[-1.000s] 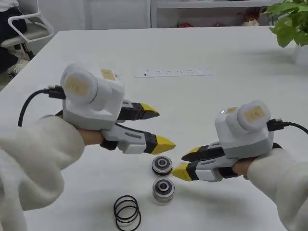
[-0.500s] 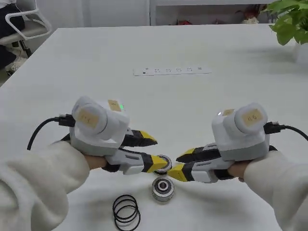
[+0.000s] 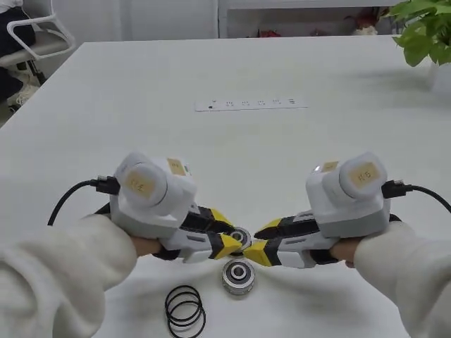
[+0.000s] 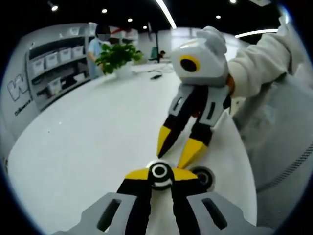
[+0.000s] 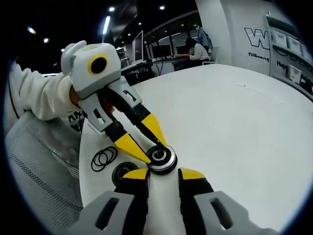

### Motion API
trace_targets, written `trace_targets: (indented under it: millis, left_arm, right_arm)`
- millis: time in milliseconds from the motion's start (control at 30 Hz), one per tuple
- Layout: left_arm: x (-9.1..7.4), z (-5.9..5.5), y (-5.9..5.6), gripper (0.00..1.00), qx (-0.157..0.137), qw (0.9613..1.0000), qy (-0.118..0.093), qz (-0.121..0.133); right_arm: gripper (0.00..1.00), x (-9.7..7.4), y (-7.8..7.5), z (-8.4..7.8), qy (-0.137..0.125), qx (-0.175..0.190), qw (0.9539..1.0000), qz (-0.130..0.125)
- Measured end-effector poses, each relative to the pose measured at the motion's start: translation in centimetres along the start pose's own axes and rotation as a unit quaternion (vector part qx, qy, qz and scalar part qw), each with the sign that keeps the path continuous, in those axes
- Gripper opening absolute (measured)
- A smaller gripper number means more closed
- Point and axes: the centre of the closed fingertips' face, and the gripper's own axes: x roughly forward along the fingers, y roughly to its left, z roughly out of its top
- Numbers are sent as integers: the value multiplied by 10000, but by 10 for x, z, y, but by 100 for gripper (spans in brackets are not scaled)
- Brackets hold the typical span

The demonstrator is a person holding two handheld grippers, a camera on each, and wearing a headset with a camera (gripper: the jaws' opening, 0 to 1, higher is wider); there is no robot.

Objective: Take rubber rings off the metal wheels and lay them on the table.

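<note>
**Desk:** Quick status pls, grippers?

**Op:** From my end, the left gripper [image 4: 161, 175] is clamped on a metal wheel [image 4: 160, 170], w/ a yellow tip on either side of it. The wheel sits face-on in the left gripper view. I can't tell if it's lifted or resting on the table [image 3: 282, 155].

**Desk:** And the right?

**Op:** The right gripper [image 5: 164, 175] grips nothing. Its jaws stand a narrow gap apart, tips just beside that same wheel, coming at it from the side opposite the left. In the head view both sets of tips nearly meet, wheel btwn them, near the table's front edge.

**Desk:** Other parts?

**Op:** A second wheel [image 3: 239, 276] lies flat on the table just in front of the held one, near it but apart, w/ no jaw on it. The rubber rings [image 3: 185, 310] are thin black loops overlapping in a small pile. I see approx three, can't be sure. They lie on the table left of the second wheel, beside it, not touching.

**Desk:** Anything else on the bench?

**Op:** A white power strip [image 3: 251, 104] lies farther up the table, well apart from the work, and a green plant [image 3: 423, 32] stands at the far right corner.
</note>
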Motion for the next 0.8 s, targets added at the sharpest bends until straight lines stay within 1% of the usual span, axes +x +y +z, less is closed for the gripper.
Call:
trace_targets:
  millis: [100,167,233,333,500,800]
  left_arm:
    - [1,0,1,16,-118,9999,-20,-3]
    - [1,-1,1,16,-141,9999,-32,-4]
    - [1,-1,0,16,-131,9999,-72,-1]
    - [0,-1,1,14,-85,9999,-103,22]
    - [0,-1,1,14,-139,9998,-133,25]
    - [-1,0,1,14,-181,9996,-193,34]
  right_arm:
    - [18,1,1,-1,21,-20,10000,8]
    - [18,1,1,-2,35,-27,10000,11]
    - [17,2,1,-2,35,-41,10000,11]
    - [17,2,0,-2,19,42,10000,14]
    - [16,3,0,-3,26,76,10000,27]
    - [12,4,2,-3,35,-3,10000,81]
